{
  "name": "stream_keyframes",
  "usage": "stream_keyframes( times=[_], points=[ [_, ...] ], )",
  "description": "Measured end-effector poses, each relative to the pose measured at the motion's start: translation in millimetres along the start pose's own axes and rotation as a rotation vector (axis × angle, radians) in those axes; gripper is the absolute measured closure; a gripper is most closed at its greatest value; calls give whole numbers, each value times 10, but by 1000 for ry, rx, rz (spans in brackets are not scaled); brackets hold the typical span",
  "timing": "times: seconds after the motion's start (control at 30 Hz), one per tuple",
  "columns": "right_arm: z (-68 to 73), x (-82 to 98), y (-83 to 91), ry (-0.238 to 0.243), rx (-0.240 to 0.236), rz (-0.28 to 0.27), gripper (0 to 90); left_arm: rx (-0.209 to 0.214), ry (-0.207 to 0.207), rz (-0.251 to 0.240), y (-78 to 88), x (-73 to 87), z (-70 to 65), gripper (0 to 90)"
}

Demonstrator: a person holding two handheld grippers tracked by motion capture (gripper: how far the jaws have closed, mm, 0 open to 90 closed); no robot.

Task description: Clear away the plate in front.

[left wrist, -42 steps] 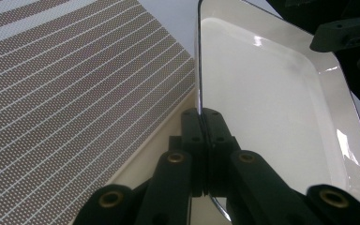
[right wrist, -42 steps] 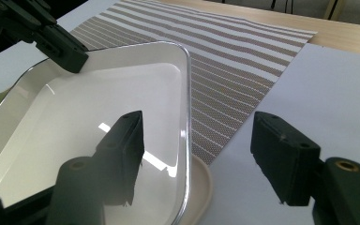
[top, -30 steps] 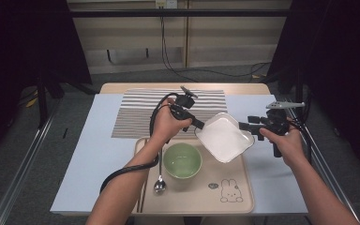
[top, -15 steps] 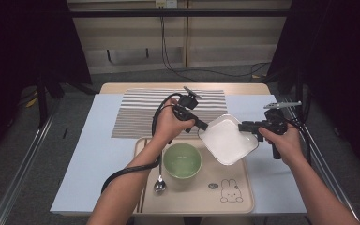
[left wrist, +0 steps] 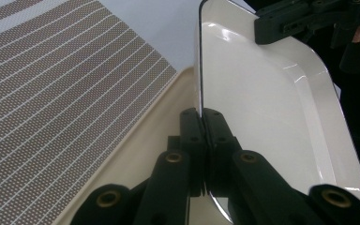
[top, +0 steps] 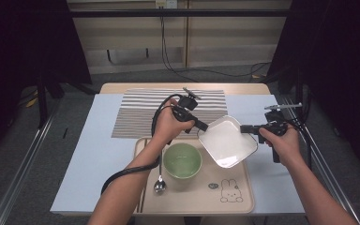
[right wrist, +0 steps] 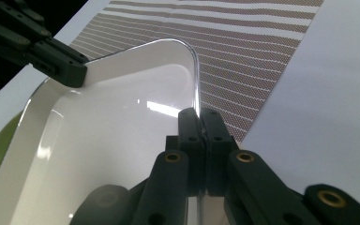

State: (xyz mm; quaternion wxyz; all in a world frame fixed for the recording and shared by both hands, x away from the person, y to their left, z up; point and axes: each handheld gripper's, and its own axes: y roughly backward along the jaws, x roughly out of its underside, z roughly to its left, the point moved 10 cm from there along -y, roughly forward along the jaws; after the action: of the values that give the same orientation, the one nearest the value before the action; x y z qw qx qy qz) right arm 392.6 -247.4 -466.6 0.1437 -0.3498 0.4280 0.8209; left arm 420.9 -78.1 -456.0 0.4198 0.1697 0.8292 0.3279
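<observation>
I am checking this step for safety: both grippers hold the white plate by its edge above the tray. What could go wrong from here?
1. Each grip is thin: the left gripper and the right gripper pinch only the rim of the white plate. The glossy rim might slip out.
2. The plate hangs beside the green bowl; if it drops, it could strike the bowl or the tray.
3. If the hands move unevenly, the plate may twist out of one grip.

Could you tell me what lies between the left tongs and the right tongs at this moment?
The white square plate spans that stretch; the left tongs and right tongs each clamp its rim from opposite sides, as the high view shows.
</observation>
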Motion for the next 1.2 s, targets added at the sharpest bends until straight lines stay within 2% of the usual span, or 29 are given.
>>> stream_keyframes(
  times=[0.07,0.1,0.13,0.17,0.2,0.23,0.3,0.33,0.37,0.43,0.47,0.53,0.57,0.6,0.67,0.9,0.97,1.0,1.03,1.2],
  points=[
    [5,-2,17,-26,1,1,898,3,11,-16,-17,1,0,876],
    [9,-5,27,-40,0,-2,898,0,3,-13,-18,8,9,874],
    [4,-6,33,-39,9,-2,898,7,25,-35,-33,-2,0,872],
    [12,-2,35,-49,13,0,898,6,29,-36,-34,2,9,869],
    [9,2,34,-55,17,2,898,-2,11,-20,-20,22,33,864],
    [6,5,30,-63,21,1,898,6,16,-34,-27,14,27,846],
    [-3,8,25,-74,33,-3,898,3,28,-54,-35,2,17,765],
    [-7,10,24,-81,35,-4,898,-7,24,-63,-36,0,16,758],
    [-15,4,23,-90,41,-12,898,-21,13,-43,-18,21,30,749],
    [-11,-9,30,-110,42,-23,899,-8,21,-80,4,-3,19,680],
    [-14,-14,33,-115,44,-28,898,-27,19,-100,32,-18,41,648],
    [-33,-18,45,-130,68,-36,899,-18,24,-149,87,-59,46,520],
    [-43,-13,51,-132,80,-35,898,-20,16,-151,114,-59,51,498],
    [-47,-8,59,-138,88,-33,898,-56,6,-163,155,-67,81,481],
    [-65,1,74,-150,103,-42,898,-74,8,-186,217,-77,110,397],
    [-109,115,63,-161,181,-31,898,-155,19,-250,452,-4,221,210],
    [-107,153,67,-168,203,-35,898,-178,20,-253,539,62,262,190],
    [-105,174,68,-173,216,-38,898,-192,31,-271,588,94,286,175],
    [-103,201,69,-171,226,-43,898,-202,26,-264,628,130,308,167],
    [-43,296,38,-159,249,-40,898,-240,54,-303,832,309,429,150]
  ],
)
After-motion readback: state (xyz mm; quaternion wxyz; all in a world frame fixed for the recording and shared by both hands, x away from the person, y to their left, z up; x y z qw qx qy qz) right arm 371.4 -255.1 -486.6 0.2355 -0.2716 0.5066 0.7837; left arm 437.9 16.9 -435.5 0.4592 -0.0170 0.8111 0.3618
